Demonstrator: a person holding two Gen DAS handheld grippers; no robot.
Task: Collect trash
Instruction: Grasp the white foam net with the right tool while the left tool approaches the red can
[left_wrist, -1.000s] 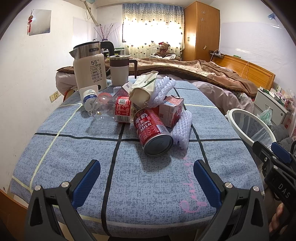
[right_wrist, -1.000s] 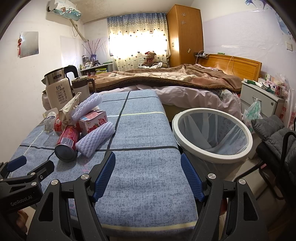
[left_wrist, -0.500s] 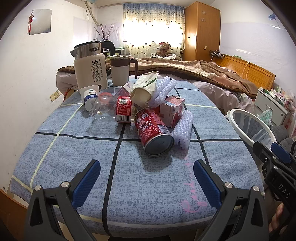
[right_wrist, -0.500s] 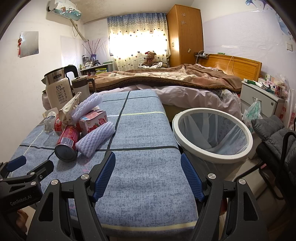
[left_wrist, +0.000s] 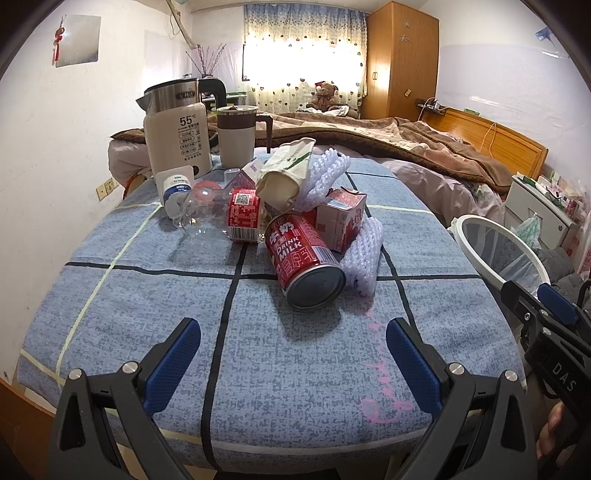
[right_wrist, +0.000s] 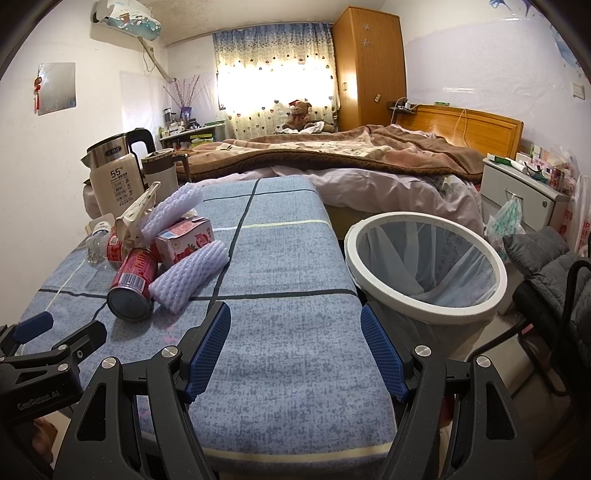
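On the blue cloth lies a heap of trash, the red can nearest; it looks light, stiff and slick, best gripped across its round body. Left gripper and right gripper both hover spread wide, empty, bin alongside

On the table, mid-surface: a heap of trash. Nearest in the heap, a can on its side, with a foam sleeve touching it on the right. Behind those, a carton, a plastic bottle to the left, a paper cup and a second foam sleeve on top. Further back, at the far left corner, a kettle with a mug just right of it. Off the table's right edge, a bin. Beyond the table, a bed.
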